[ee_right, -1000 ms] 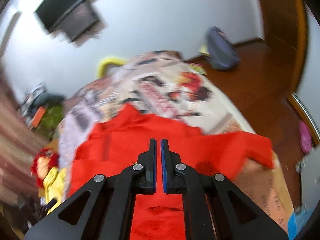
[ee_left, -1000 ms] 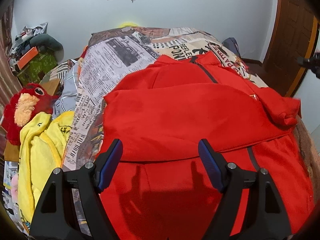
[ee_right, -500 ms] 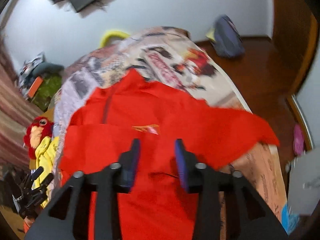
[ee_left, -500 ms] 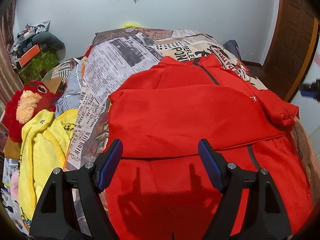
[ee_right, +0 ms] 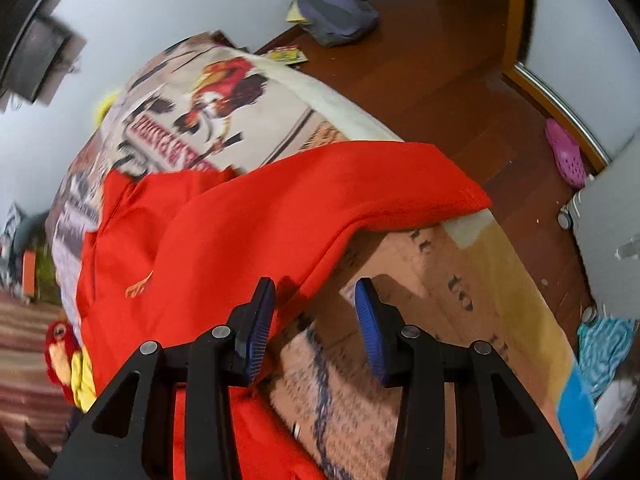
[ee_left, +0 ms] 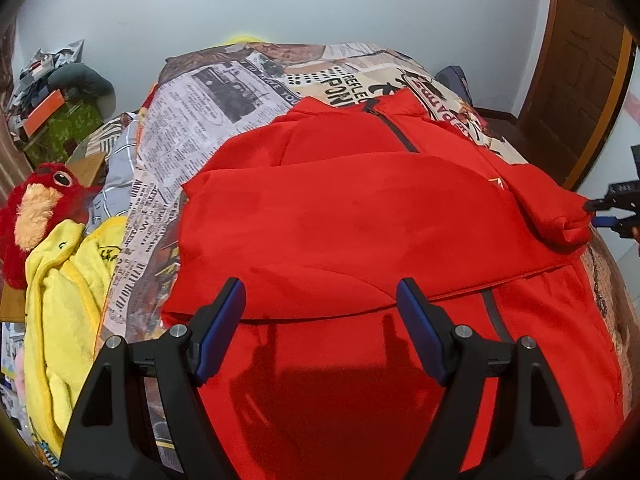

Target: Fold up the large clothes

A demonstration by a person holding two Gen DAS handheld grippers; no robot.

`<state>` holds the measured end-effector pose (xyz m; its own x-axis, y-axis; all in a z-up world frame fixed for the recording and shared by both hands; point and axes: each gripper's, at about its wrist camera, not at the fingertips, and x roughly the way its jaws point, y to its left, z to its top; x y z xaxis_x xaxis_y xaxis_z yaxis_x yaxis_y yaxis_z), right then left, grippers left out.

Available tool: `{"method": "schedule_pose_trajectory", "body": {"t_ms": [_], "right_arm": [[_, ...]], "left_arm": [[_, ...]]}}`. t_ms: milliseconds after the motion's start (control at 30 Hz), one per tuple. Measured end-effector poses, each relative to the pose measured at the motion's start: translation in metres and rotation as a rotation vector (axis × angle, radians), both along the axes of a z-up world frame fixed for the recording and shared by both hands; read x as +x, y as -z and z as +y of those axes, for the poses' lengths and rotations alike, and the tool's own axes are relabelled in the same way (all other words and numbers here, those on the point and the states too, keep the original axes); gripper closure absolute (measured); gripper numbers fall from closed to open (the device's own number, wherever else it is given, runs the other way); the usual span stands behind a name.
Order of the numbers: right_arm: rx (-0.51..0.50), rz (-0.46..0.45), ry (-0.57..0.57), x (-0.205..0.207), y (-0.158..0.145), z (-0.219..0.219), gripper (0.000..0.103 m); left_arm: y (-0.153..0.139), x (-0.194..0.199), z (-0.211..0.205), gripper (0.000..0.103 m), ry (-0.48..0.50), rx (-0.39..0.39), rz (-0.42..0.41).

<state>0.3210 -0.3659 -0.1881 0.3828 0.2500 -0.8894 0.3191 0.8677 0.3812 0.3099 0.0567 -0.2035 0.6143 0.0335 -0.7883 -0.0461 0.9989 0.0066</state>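
A large red zip jacket (ee_left: 360,220) lies spread on the bed, one sleeve folded across its chest. My left gripper (ee_left: 320,300) is open and empty, hovering over the jacket's lower part. My right gripper (ee_right: 316,300) is open and empty at the bed's right side, just beside the edge of the jacket's other sleeve (ee_right: 320,200), which hangs out to the bed edge. The right gripper also shows at the right border of the left wrist view (ee_left: 600,212), close to the bunched sleeve end.
The bed has a newspaper-print cover (ee_left: 208,120). A yellow garment (ee_left: 68,280) and a red plush bird (ee_left: 36,208) lie at its left. Wooden floor (ee_right: 460,80), a blue bag (ee_right: 332,8) and a pink shoe (ee_right: 568,156) are on the right.
My right gripper has gone from shut to wide open and moved right and down to the sleeve edge. The left gripper has barely moved.
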Motion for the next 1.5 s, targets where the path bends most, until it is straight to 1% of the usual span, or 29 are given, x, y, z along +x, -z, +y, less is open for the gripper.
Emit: {"method": "schedule_pose_trajectory", "body": {"t_ms": [100, 200, 233, 267, 300, 333, 400, 467, 567, 633, 767, 867, 967, 1067, 1167, 1233, 1333, 1433, 1500], "right_arm": [[0.028, -0.009, 0.033, 0.009, 0.010, 0.001, 0.065], [0.020, -0.045, 0.073, 0.013, 0.009, 0.002, 0.065], [0.019, -0.056, 0.083, 0.013, 0.008, 0.002, 0.070], [0.015, -0.064, 0.093, 0.015, 0.007, 0.003, 0.085], [0.013, -0.064, 0.098, 0.017, 0.006, 0.006, 0.094], [0.022, -0.064, 0.101, 0.018, 0.006, 0.008, 0.097], [0.027, -0.098, 0.102, 0.017, -0.002, 0.013, 0.098], [-0.009, -0.143, 0.083, 0.016, -0.016, 0.022, 0.098], [-0.027, -0.212, 0.023, 0.012, -0.044, 0.041, 0.099], [-0.030, -0.266, -0.031, 0.007, -0.068, 0.058, 0.099], [-0.041, -0.374, -0.170, -0.006, -0.114, 0.103, 0.099], [-0.032, -0.430, -0.290, -0.018, -0.137, 0.144, 0.099], [-0.009, -0.448, -0.403, -0.029, -0.147, 0.188, 0.099], [0.023, -0.419, -0.500, -0.039, -0.139, 0.229, 0.099], [0.011, -0.371, -0.579, -0.045, -0.116, 0.263, 0.099], [-0.005, -0.314, -0.640, -0.050, -0.094, 0.285, 0.099], [-0.030, -0.205, -0.717, -0.060, -0.058, 0.312, 0.099], [-0.057, -0.109, -0.773, -0.071, -0.025, 0.326, 0.098], [-0.069, -0.063, -0.797, -0.078, -0.011, 0.329, 0.095]], "left_arm": [[0.002, 0.000, -0.003, 0.026, 0.008, 0.015, 0.004], [0.002, 0.000, -0.002, 0.026, 0.009, 0.022, 0.005], [0.002, 0.000, -0.001, 0.026, 0.007, 0.023, 0.005], [0.002, 0.000, 0.000, 0.026, 0.006, 0.023, 0.006], [0.001, 0.000, 0.001, 0.026, 0.003, 0.024, 0.006], [0.001, 0.000, 0.002, 0.026, 0.001, 0.024, 0.005], [0.000, 0.000, 0.005, 0.026, -0.006, 0.022, 0.003], [-0.002, -0.002, 0.009, 0.026, -0.012, 0.016, -0.003], [-0.006, -0.005, 0.013, 0.026, -0.018, 0.013, -0.010], [-0.009, -0.007, 0.015, 0.026, -0.022, 0.008, -0.018], [-0.016, -0.012, 0.019, 0.026, -0.029, -0.002, -0.035], [-0.022, -0.017, 0.022, 0.026, -0.033, -0.007, -0.047], [-0.029, -0.023, 0.029, 0.026, -0.042, -0.011, -0.064], [-0.034, -0.028, 0.037, 0.026, -0.055, -0.017, -0.075], [-0.036, -0.035, 0.048, 0.026, -0.073, -0.021, -0.080], [-0.036, -0.039, 0.056, 0.026, -0.086, -0.022, -0.075], [-0.033, -0.046, 0.067, 0.026, -0.105, -0.020, -0.067], [-0.029, -0.050, 0.077, 0.026, -0.119, -0.024, -0.049], [-0.025, -0.052, 0.079, 0.026, -0.123, -0.027, -0.037]]}}
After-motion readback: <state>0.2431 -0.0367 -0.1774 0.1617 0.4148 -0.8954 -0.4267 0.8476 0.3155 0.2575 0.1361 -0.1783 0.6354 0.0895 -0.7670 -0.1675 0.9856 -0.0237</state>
